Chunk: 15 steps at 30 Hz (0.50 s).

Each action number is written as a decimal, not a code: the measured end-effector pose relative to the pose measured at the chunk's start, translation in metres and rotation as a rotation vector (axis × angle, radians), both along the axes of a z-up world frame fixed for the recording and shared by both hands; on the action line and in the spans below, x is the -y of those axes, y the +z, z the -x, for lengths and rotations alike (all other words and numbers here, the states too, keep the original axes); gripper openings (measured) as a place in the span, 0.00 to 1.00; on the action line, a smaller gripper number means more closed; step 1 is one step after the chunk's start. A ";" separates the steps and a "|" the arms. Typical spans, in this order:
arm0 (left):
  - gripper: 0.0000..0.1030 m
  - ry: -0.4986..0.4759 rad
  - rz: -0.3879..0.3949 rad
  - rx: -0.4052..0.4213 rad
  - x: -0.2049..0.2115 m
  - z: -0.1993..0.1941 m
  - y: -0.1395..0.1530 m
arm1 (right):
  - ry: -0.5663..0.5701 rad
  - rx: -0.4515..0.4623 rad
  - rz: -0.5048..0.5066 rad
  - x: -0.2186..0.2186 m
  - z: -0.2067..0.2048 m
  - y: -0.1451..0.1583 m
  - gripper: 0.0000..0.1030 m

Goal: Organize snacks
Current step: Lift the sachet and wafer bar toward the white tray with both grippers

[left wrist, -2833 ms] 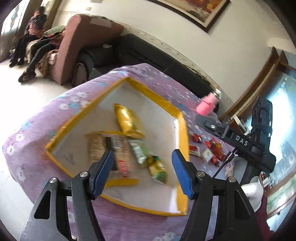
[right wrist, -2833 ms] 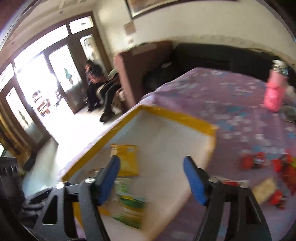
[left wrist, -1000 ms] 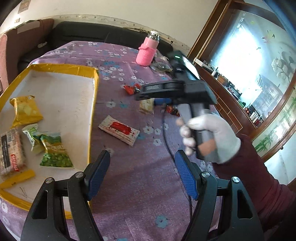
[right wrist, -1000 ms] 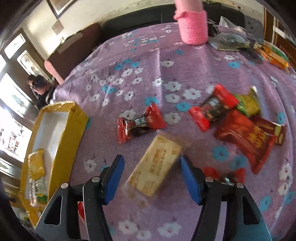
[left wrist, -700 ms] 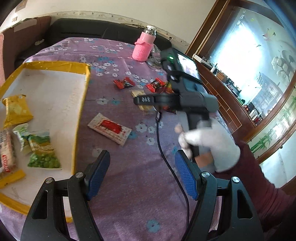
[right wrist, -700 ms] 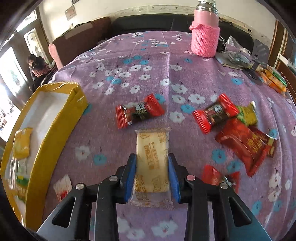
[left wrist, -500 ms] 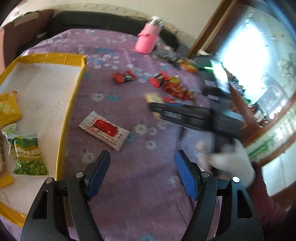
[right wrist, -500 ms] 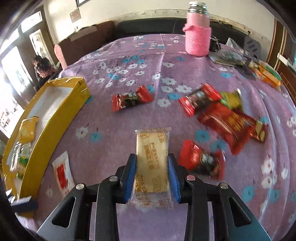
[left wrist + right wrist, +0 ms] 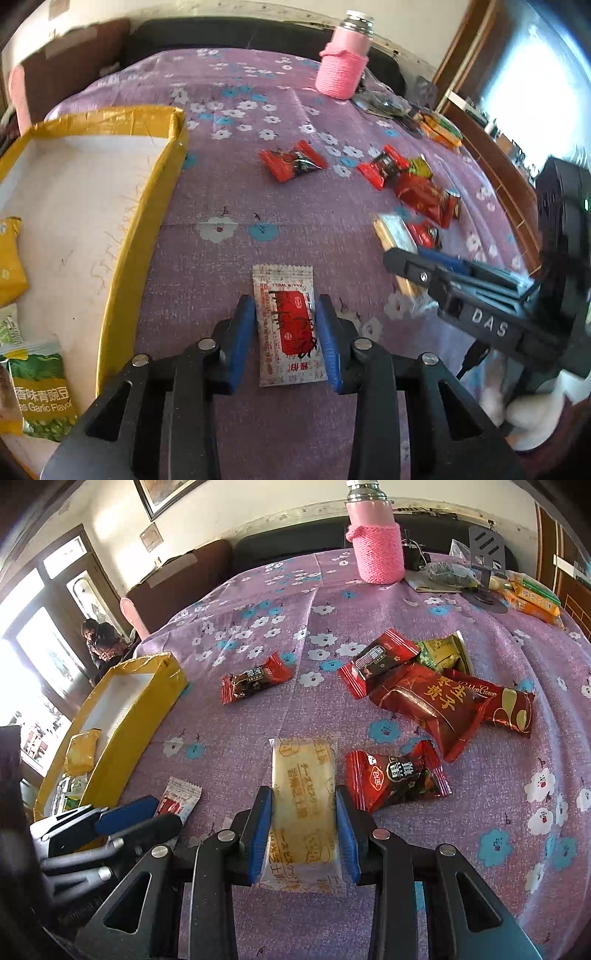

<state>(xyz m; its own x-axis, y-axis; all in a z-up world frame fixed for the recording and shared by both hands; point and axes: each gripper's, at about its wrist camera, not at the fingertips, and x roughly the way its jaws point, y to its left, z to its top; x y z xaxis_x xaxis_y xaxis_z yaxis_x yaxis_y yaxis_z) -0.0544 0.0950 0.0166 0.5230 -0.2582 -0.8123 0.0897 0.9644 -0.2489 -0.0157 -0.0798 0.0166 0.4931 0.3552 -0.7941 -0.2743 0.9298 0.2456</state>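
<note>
Both grippers loaded at once over the purple flowered tabletop: the left gripper [image 9: 285, 334] has just been closing and its blue pads now pinch a white-and-red sachet [image 9: 288, 325] by its long edges, w/ the sachet near the tabletop's front edge, just beside the yellow-rimmed tray [image 9: 147, 206]. The right gripper [image 9: 303, 834] is clamped on a pale yellow biscuit pack [image 9: 304, 805], also gripped across its width, towards the front-middle of the tabletop. Unsorted red-wrapped candies [image 9: 424, 698] lie further back toward the right edge; a pink-sleeved flask [image 9: 376, 550] stands at the far edge. The tray at the left edge already holds a green pea packet [image 9: 40, 387] and a yellow packet [image 9: 9, 258].

Likely step: carry both picks to the tray. To do it well, lift clear of the cloth before swinging left, clear the tray's raised yellow wall, keep the two grippers apart, & release over bare white floor, not atop packets already there. The sachet is thin & limp, so it may sag.
</note>
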 end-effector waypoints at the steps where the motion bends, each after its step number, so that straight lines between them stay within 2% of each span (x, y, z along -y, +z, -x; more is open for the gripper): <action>1: 0.31 0.001 -0.009 0.003 0.000 0.000 0.000 | 0.000 -0.003 -0.007 0.001 0.000 0.000 0.34; 4: 0.33 -0.017 -0.030 0.013 0.005 0.002 0.000 | 0.001 -0.008 -0.020 0.003 0.000 -0.001 0.35; 7: 0.42 -0.044 -0.085 0.032 0.016 0.005 0.000 | 0.009 -0.006 -0.020 0.002 0.000 -0.001 0.37; 10: 0.44 -0.080 -0.239 0.069 0.036 0.006 -0.003 | 0.013 0.010 -0.001 -0.002 0.002 -0.001 0.39; 11: 0.40 -0.092 -0.270 0.091 0.040 0.007 -0.003 | 0.015 0.017 0.007 -0.003 0.003 -0.001 0.38; 12: 0.31 -0.109 -0.261 0.101 0.042 0.008 -0.003 | 0.015 0.023 0.012 -0.004 0.004 -0.001 0.38; 15: 0.29 -0.100 -0.249 0.104 0.038 0.010 -0.002 | 0.014 0.033 0.027 -0.005 0.004 -0.001 0.35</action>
<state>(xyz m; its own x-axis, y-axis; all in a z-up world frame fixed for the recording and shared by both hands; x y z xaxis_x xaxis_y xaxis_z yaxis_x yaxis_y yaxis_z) -0.0645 0.0575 0.0144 0.5888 -0.1123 -0.8005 0.2004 0.9797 0.0100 -0.0199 -0.0749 0.0158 0.5145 0.3412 -0.7867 -0.2947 0.9319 0.2115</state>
